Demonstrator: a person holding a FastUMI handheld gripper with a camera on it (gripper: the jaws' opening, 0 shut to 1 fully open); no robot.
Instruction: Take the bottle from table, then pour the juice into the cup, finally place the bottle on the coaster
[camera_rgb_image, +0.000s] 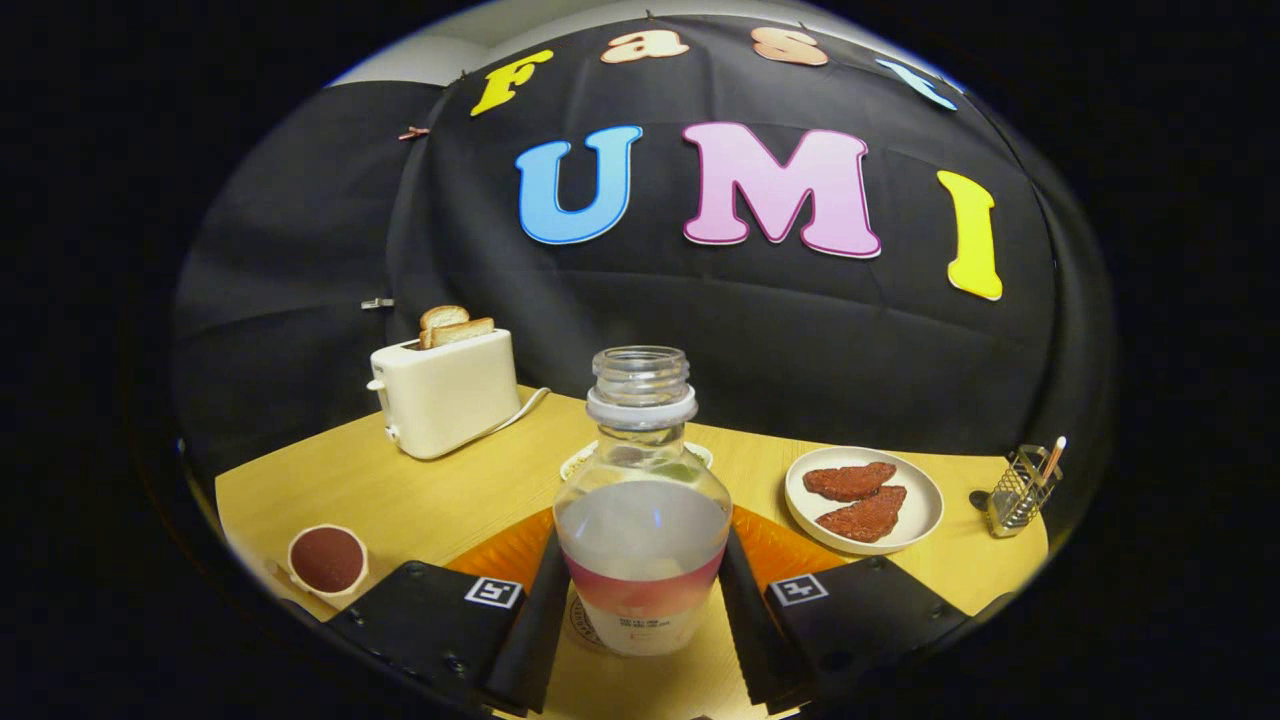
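**Open bottle between the fingers, standing over the coaster**

Left to right, taken from the gripper (640, 620): off beyond the left finger sits a small cup (327, 562) with a dark red inside, close to the near edge of the wooden table (440, 500). Further back on that side stands a cream toaster (447, 395) with two slices of toast (455, 327) up. Dead ahead, between the two fingers, is the juice bottle (641, 500): clear, uncapped, upright. A round coaster (585, 622) shows under its base, though whether the base rests on it or hangs just above is not clear. An orange mat (790, 545) lies behind it. Beyond the right finger is a white plate (925, 500) with two reddish-brown pieces, then a wire holder (1018, 490).

Both fingers lie against the bottle's lower body at label height, one on each flank; it looks like a closed hold on the bottle, with no gap showing.

Handling, as a judgement: the plastic wall is smooth and likely slippery, and will give if squeezed hard. It appears mostly empty, so light and easy to tip. The labelled waist, where the fingers sit, is the sensible place to hold.

The tool points level and forward, fingers either side, bottle vertical.
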